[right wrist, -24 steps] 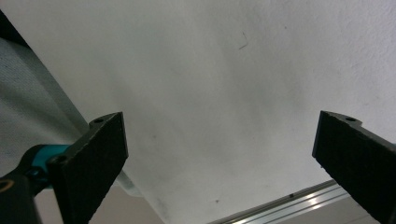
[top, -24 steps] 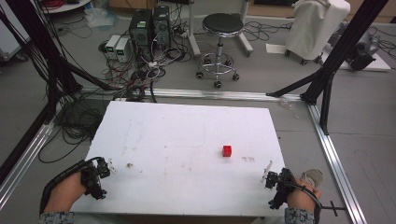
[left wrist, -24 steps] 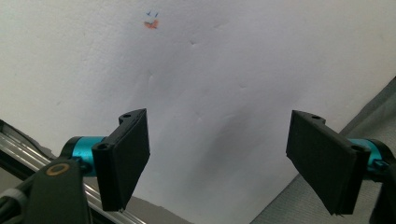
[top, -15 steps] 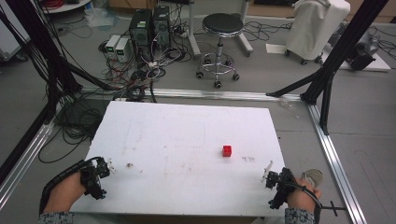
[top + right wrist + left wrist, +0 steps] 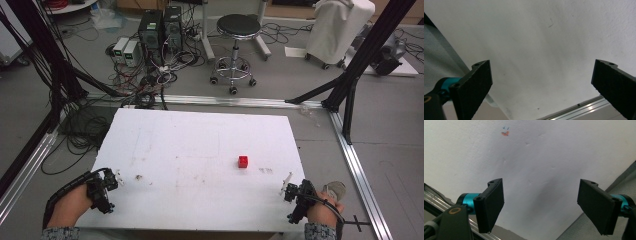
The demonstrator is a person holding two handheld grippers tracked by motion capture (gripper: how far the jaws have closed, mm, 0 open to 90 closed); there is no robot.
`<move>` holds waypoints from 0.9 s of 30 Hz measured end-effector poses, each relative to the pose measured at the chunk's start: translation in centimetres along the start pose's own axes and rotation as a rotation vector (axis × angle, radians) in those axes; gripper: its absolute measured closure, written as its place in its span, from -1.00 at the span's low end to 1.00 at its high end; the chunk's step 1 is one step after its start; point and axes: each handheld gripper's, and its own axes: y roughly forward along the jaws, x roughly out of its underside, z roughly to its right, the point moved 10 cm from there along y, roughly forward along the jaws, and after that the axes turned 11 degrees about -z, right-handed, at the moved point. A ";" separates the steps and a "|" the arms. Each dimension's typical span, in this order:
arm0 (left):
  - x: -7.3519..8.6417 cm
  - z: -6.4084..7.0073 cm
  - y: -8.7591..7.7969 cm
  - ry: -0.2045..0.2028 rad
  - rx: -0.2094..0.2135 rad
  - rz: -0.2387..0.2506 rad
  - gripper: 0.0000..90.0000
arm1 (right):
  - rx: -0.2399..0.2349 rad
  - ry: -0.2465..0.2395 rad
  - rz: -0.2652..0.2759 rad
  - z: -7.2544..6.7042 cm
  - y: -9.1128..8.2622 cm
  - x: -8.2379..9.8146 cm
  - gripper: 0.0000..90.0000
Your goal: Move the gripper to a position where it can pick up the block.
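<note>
Left gripper (image 5: pixel 540 205): jaws spread wide, nothing between them, over the near left corner of the white table (image 5: pixel 200 135).
Right gripper (image 5: pixel 541 87): jaws likewise wide and empty, at the near right corner.
Red cube (image 5: pixel 243 161): sits alone right of the table's middle, well apart from both grippers, nearer the right one.
Handling: it looks small, rigid and light, probably not fragile; smooth faces may slip.
Grip: opposite flat sides, jaws square to them, closing gently.
</note>
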 end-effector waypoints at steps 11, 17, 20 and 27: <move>-0.1 0.0 -0.1 0.006 -0.002 0.005 -0.52 | 0.000 -0.002 -0.001 -0.2 0.0 -0.3 -0.94; 0.0 0.1 -0.2 0.002 0.004 0.014 -0.52 | 0.010 -0.017 0.008 0.3 -0.5 -1.2 -0.94; 0.0 0.0 -0.4 0.001 -0.001 0.018 -0.52 | 0.002 -0.017 0.023 0.9 -0.7 -1.6 -0.94; -0.2 0.0 -0.5 0.008 0.003 0.030 -0.52 | 0.038 0.012 0.081 3.2 -2.0 -2.1 -0.94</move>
